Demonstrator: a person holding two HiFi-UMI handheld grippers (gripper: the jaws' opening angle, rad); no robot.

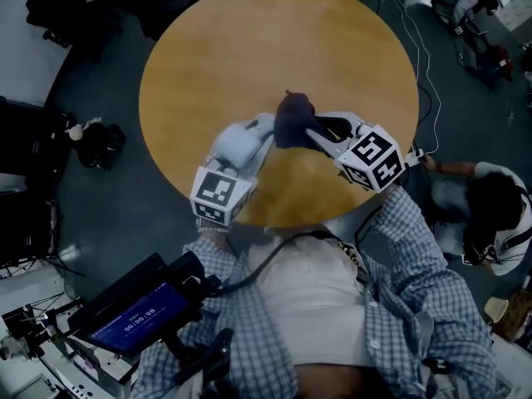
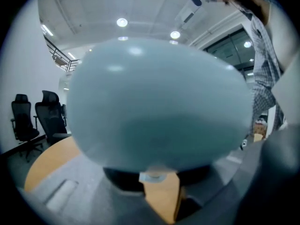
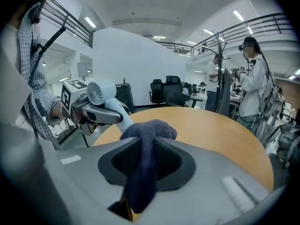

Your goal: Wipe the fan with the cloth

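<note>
Round wooden tabletop (image 1: 249, 48) over dark carpet (image 1: 108, 90), office chairs (image 3: 166, 90) behind, pale fan (image 2: 159, 102) clamped in left gripper (image 2: 154, 172) above the near edge, dark cloth (image 3: 150, 130) pinched in right gripper (image 3: 145, 161) just beside it.

**Around your workspace**

You stand at a round wooden table (image 1: 208, 48). White cables (image 1: 420, 61) trail on the floor to your right, a lit screen (image 1: 137, 316) sits at your lower left, and 2 black office chairs (image 2: 21, 121) stand beyond the table.
</note>
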